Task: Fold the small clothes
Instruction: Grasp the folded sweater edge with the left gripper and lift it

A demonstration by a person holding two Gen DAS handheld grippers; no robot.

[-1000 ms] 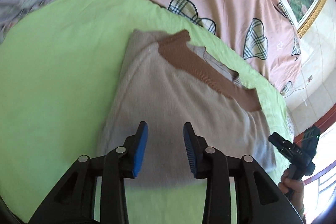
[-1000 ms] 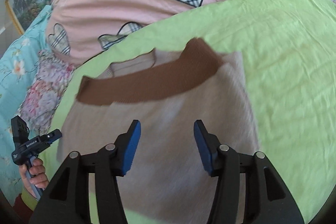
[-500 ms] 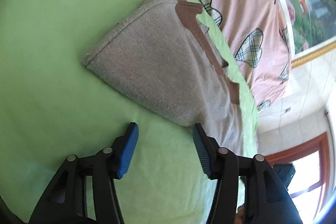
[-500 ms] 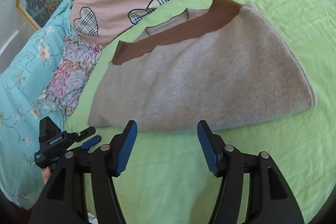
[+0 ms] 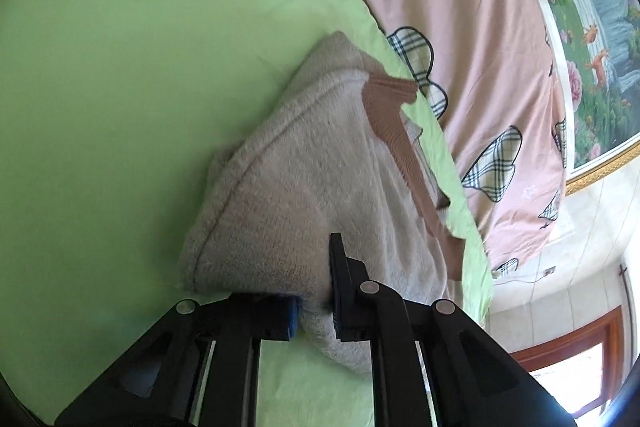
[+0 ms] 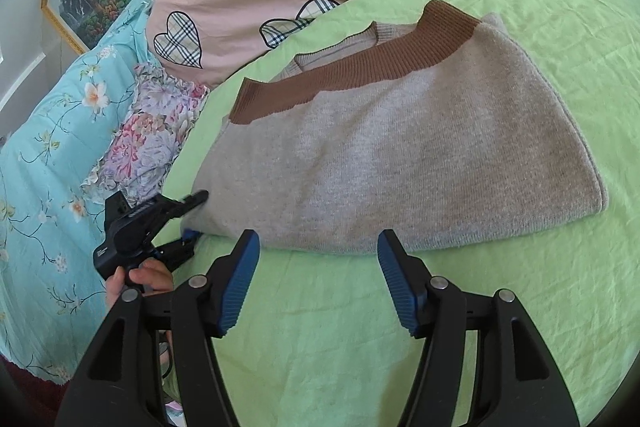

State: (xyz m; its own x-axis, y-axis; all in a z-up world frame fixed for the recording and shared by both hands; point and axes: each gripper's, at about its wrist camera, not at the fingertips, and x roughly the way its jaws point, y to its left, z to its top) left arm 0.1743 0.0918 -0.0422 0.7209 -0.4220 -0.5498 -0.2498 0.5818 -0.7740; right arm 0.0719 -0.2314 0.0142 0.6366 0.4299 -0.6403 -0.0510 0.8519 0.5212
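Item: folded sweater (image 6: 400, 155), corner being clamped by closing left gripper (image 5: 314, 307); right gripper (image 6: 318, 283) open, empty. Risk: layers slipped apart if only the top is caught.

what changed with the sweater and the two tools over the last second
The left tool came down to the near corner of the grey sweater and is closing, fabric between its fingers. The right tool drew back off the sweater onto the green sheet, open and empty. The sweater stayed folded, brown band on top.
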